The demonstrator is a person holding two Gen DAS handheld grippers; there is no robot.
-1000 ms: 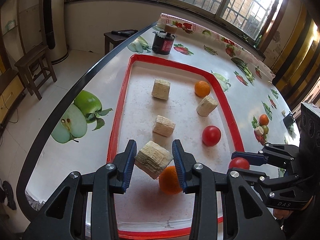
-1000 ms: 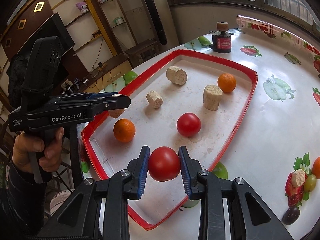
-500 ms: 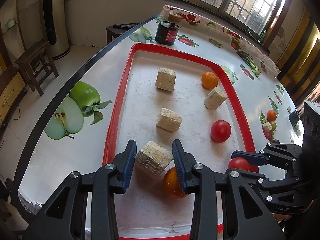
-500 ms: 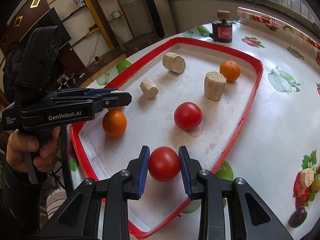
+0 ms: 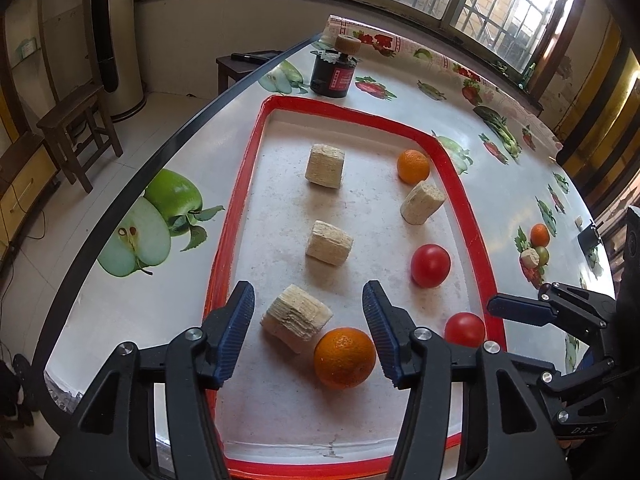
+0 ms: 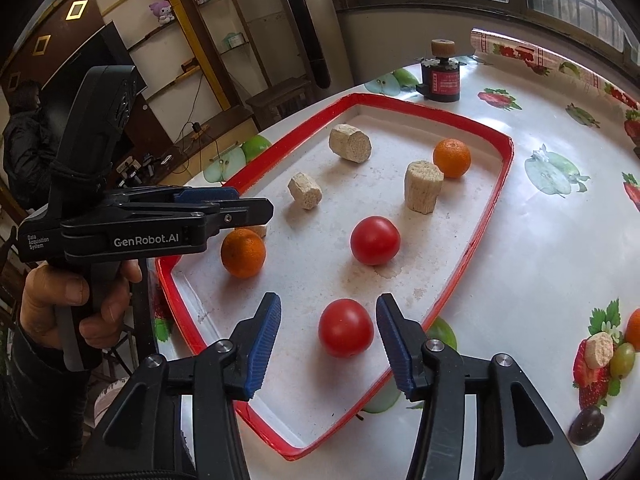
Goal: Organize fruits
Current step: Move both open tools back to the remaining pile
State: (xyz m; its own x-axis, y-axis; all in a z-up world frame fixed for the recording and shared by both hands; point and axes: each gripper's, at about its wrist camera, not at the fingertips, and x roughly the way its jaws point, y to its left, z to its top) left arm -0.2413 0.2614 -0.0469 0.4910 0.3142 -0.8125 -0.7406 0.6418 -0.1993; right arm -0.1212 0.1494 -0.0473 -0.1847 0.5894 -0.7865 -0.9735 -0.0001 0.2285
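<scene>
Left gripper [image 5: 308, 334] fingers just spread wide, gripping nothing; beige chunk [image 5: 296, 317] and orange [image 5: 345, 357] resting between. Right gripper [image 6: 328, 342] fingers likewise just parted, tomato [image 6: 345, 327] loose between, at tray's [image 6: 476, 240] six o'clock end.

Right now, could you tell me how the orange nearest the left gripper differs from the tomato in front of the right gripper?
The orange is orange with a dimpled skin; the tomato is red, smooth and glossy. The orange lies against a beige corn chunk; the tomato touches no other item. The orange sits off to one side of the left gripper; the tomato sits between the right gripper's open jaws. Both are round and rest free on the red-rimmed tray.
</scene>
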